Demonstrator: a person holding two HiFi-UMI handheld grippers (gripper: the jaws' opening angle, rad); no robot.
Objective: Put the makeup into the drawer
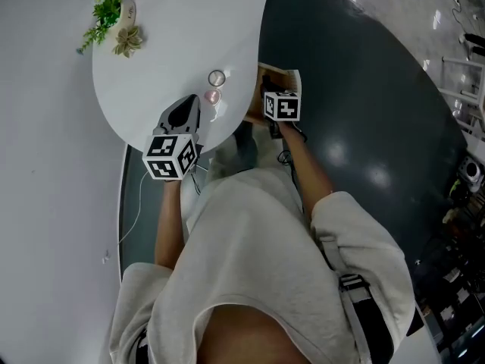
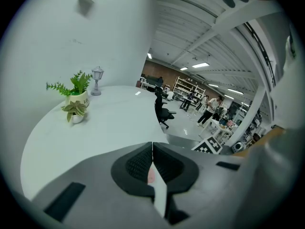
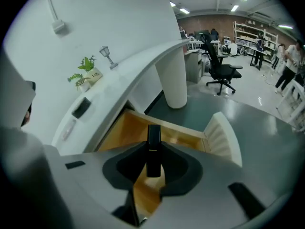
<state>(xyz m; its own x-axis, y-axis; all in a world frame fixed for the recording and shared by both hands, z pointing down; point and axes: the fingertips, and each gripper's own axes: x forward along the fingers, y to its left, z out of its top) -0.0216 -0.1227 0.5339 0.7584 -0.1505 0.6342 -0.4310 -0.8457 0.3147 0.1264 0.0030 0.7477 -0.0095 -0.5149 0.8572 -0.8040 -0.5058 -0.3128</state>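
Observation:
My right gripper [image 3: 153,152] is shut on a slim black makeup tube [image 3: 153,136] that sticks up past its jaws. It hangs over an open wooden drawer [image 3: 119,132] under the white table's edge. In the head view its marker cube [image 1: 281,106] covers the jaws above the drawer [image 1: 289,76]. My left gripper [image 1: 189,105] rests over the white round table [image 1: 167,59] with its jaws together and nothing held [image 2: 152,149]. Just beyond it lie a round compact [image 1: 217,77] and a small pink item [image 1: 213,95]. The right gripper view shows a black item [image 3: 81,107] and a pale tube [image 3: 68,128] on the tabletop.
A small potted plant [image 1: 106,14] and a second little plant [image 1: 126,41] stand at the table's far side, with a tiny lamp post [image 2: 97,79] near them. The drawer's white front [image 3: 224,136] stands out over dark floor. A white table pedestal [image 3: 174,80] rises behind it.

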